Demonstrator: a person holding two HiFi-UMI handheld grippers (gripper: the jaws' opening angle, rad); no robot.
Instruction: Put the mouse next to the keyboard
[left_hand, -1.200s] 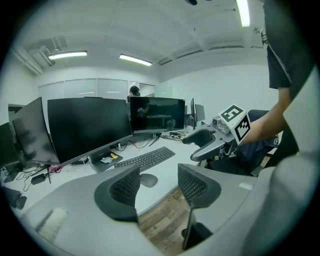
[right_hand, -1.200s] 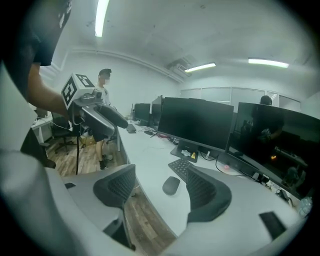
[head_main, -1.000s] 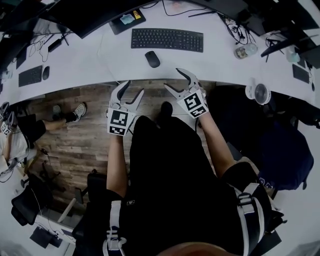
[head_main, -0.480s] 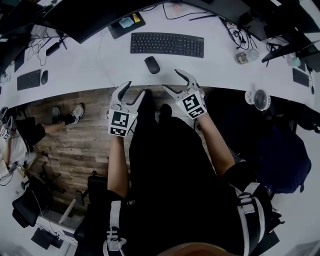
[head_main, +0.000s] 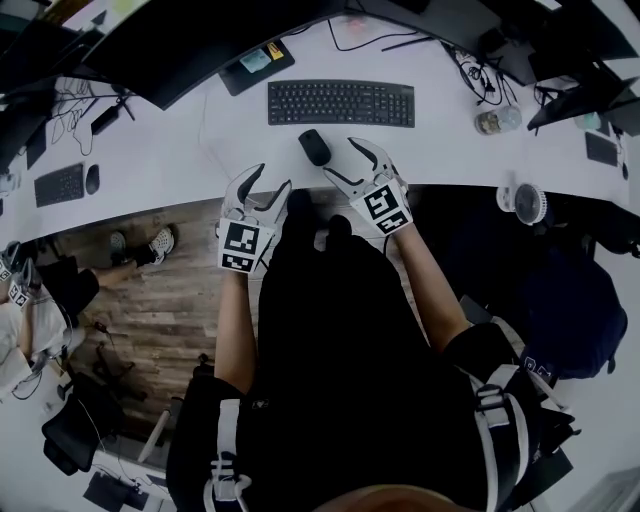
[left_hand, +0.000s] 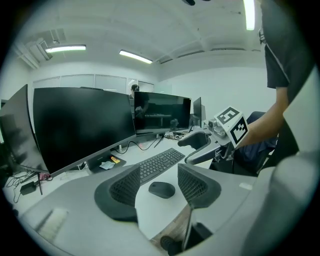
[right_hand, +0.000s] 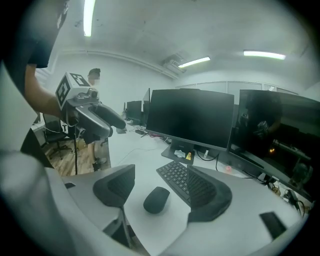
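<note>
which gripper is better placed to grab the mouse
Right, likely: the right gripper is open and closest to the mouse, over the desk; the left gripper, also open, sits farther back at the desk edge.

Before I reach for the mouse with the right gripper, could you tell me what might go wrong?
The mouse lies near the front edge of the desk; a glancing jaw of the open right gripper might knock it off. The keyboard sits just behind it, so overshooting could push the keyboard.
</note>
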